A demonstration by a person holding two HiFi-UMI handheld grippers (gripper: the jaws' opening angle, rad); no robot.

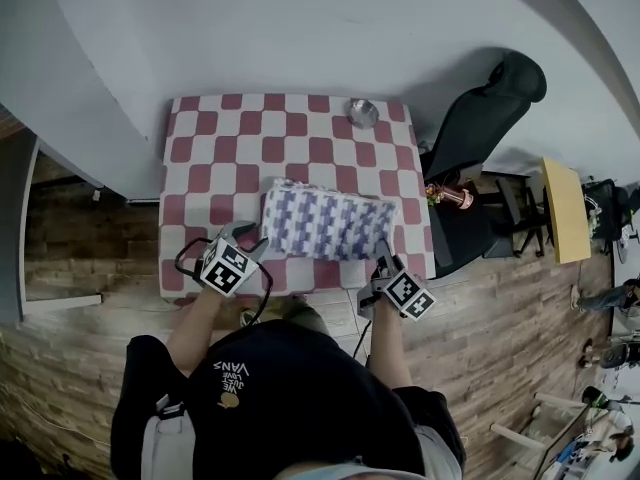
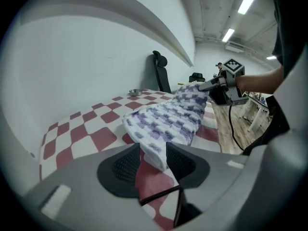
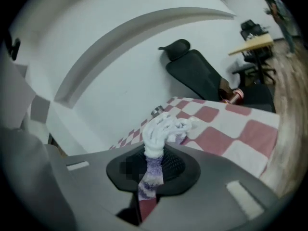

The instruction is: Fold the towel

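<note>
White wall (image 1: 300, 28), wood-plank floor (image 1: 80, 368), and seemingly an office chair (image 1: 480, 118) beside the checked table (image 1: 200, 148).

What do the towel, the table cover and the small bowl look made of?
Towel: soft terry-like cloth, matte, bunches in soft folds.
Table cover: probably cloth or vinyl, red-and-white checks draping over the edge.
Bowl: likely metal, grey with a shine.

Towel (image 1: 320, 223) over near half of table (image 1: 200, 148). Left gripper (image 1: 248, 236) at towel's near-left corner, right gripper (image 1: 383, 255) at near-right corner. Bowl (image 1: 362, 113) behind towel, at table's far edge. Chair (image 1: 485, 118) right of table, desk (image 1: 566, 208) further right.
</note>
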